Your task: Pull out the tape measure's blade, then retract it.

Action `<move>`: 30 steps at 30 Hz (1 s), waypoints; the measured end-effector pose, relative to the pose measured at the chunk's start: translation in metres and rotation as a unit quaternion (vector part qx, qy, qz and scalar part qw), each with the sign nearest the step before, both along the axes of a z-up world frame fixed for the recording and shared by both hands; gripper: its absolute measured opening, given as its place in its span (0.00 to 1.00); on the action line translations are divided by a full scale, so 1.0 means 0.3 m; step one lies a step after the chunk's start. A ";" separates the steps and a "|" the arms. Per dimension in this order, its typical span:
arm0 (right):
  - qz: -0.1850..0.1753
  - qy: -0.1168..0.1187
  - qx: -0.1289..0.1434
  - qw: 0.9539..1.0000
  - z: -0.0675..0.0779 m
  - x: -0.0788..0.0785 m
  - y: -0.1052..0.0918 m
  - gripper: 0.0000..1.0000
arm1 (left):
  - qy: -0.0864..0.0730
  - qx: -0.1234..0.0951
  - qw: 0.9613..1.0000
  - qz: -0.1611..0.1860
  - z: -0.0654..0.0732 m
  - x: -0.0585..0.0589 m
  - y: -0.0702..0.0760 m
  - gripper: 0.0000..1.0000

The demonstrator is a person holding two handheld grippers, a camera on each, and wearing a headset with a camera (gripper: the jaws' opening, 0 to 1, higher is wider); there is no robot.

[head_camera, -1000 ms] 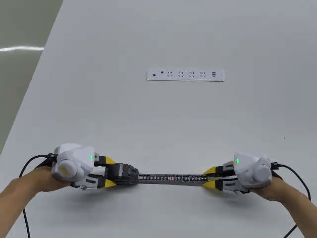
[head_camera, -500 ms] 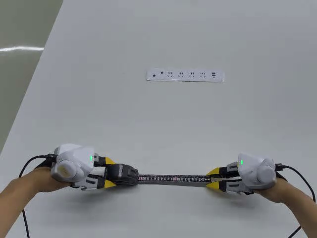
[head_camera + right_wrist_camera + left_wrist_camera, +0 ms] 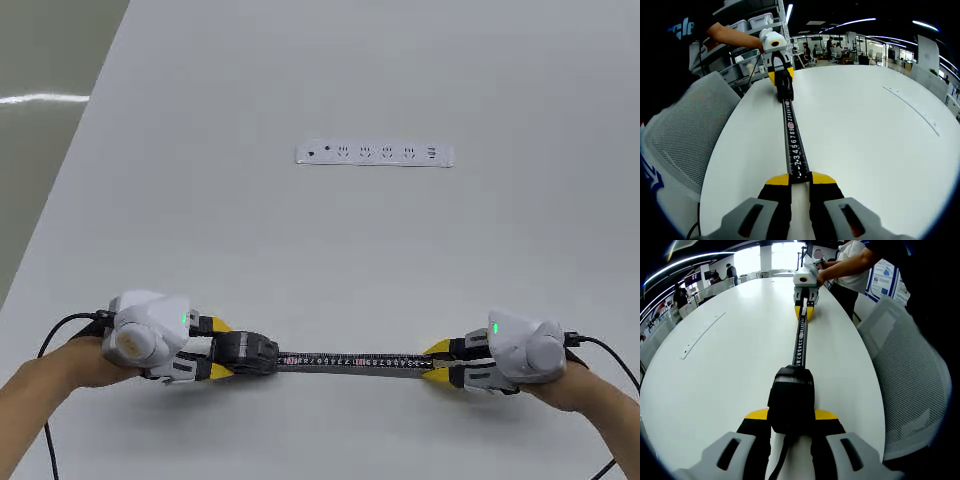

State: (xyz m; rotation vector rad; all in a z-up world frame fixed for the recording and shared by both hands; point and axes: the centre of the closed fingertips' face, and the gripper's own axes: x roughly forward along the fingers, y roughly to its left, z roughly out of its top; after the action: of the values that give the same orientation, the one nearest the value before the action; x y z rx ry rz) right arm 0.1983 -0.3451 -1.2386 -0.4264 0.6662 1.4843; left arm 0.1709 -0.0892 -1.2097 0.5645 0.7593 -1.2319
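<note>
The black tape measure case (image 3: pixel 247 352) lies near the table's front edge, and my left gripper (image 3: pixel 222 348) is shut on it. In the left gripper view the case (image 3: pixel 791 399) sits between the yellow-tipped jaws. Its dark blade (image 3: pixel 350 361) with white numerals runs rightward to my right gripper (image 3: pixel 437 362), which is shut on the blade's end. In the right gripper view the blade (image 3: pixel 792 145) stretches from the jaws to the case (image 3: pixel 785 85) held by the other gripper (image 3: pixel 778 75). The left gripper view shows the blade (image 3: pixel 800 342) reaching the right gripper (image 3: pixel 804 313).
A white power strip (image 3: pixel 374 153) lies flat at the middle of the white table (image 3: pixel 320 240); it appears as a strip (image 3: pixel 701 333) at the left of the left gripper view and a strip (image 3: pixel 912 107) at the right of the right gripper view. A mesh chair (image 3: pixel 905 380) stands beside the table.
My right gripper has moved to the right with the blade's end, so more blade shows between the grippers. The left gripper and case have stayed put.
</note>
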 end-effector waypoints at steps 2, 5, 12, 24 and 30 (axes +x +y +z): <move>-0.001 0.001 -0.001 1.000 -0.001 0.000 -0.006 0.10 | 0.000 0.000 1.000 0.000 0.000 0.000 -0.001 0.26; -0.001 0.000 -0.002 1.000 -0.002 0.001 -0.014 0.10 | 0.000 0.000 1.000 0.000 -0.001 0.000 0.000 0.26; -0.004 -0.001 -0.005 1.000 -0.005 0.007 -0.029 0.10 | 0.000 0.000 1.000 -0.001 -0.003 0.000 0.001 0.26; -0.004 -0.021 -0.015 1.000 -0.013 0.010 -0.026 0.11 | -0.001 0.002 1.000 -0.003 -0.006 -0.002 -0.001 0.26; -0.004 -0.026 -0.021 0.999 -0.014 0.008 -0.026 0.12 | 0.001 0.002 1.000 -0.005 -0.005 -0.004 -0.003 0.27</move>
State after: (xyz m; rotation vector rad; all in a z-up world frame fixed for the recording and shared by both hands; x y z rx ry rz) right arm 0.2005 -0.3529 -1.2427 -0.4932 0.6578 1.4481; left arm 0.1699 -0.0902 -1.2112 0.5712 0.7609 -1.2399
